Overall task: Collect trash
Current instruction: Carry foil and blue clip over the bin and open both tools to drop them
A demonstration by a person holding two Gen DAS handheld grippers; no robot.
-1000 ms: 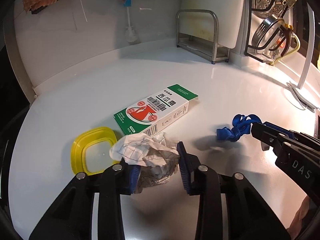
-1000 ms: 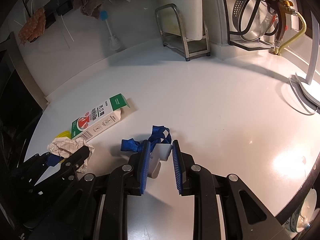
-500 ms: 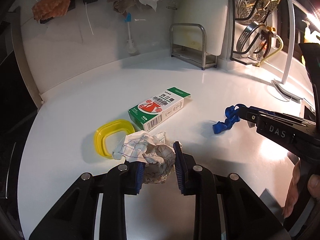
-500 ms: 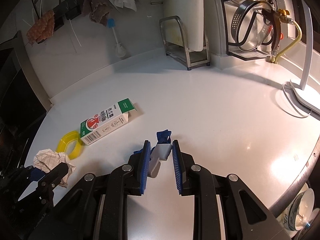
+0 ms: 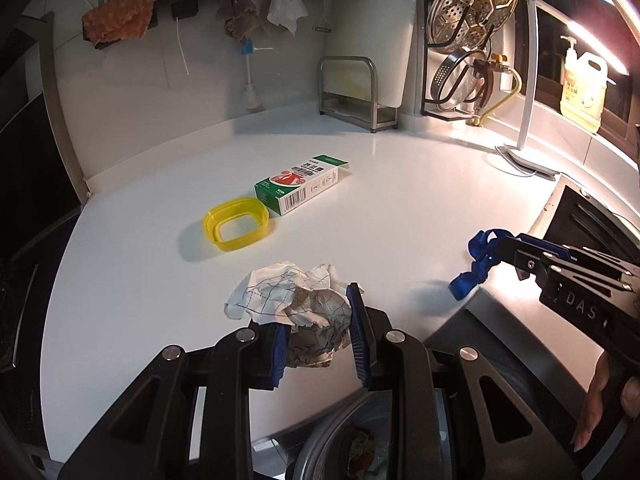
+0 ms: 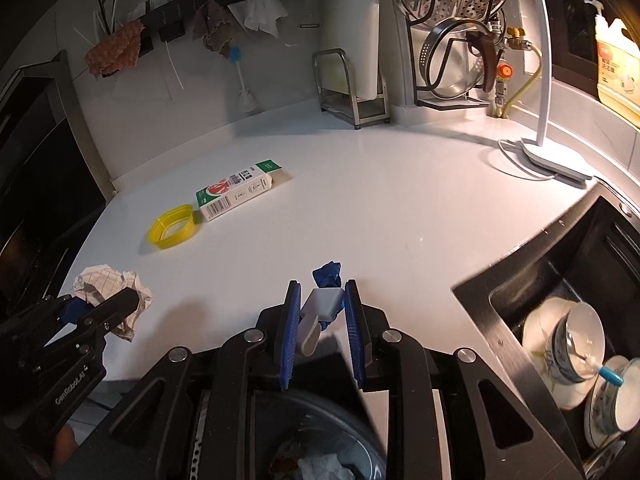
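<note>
Crumpled paper [image 5: 298, 312]: white, thin dark grid lines, balled with ragged folds, grey in its shaded lower half; pinched between the blue pads of the left claw [image 5: 318, 342], held over the near edge of the tabletop [image 5: 400, 208]. From the right wrist view the same wad shows at far left, poking out of the left claw's tip. Right claw [image 6: 320, 320]: closed on a small white plastic piece [image 6: 320, 310] with a knotted blue strap [image 6: 328, 274] bunched above it; from the left wrist view the strap [image 5: 476, 264] hangs off the claw tip in loops above the tabletop's right edge. Below both claws, a round bin [image 6: 320, 452] with scraps inside, partly hidden by the claw bodies. Left on the tabletop, well apart from the claws: a yellow ring-shaped lid [image 5: 236, 229], and just beside it a green-and-white carton [image 5: 300, 189] lying flat, red print and barcode on its side. To the right, a dark sink [image 6: 560, 300] holding bowls [image 6: 576, 344]. At the back wall: a metal rack [image 5: 348, 92], a white lamp [image 5: 528, 120], hanging cloths [image 5: 240, 16].
</note>
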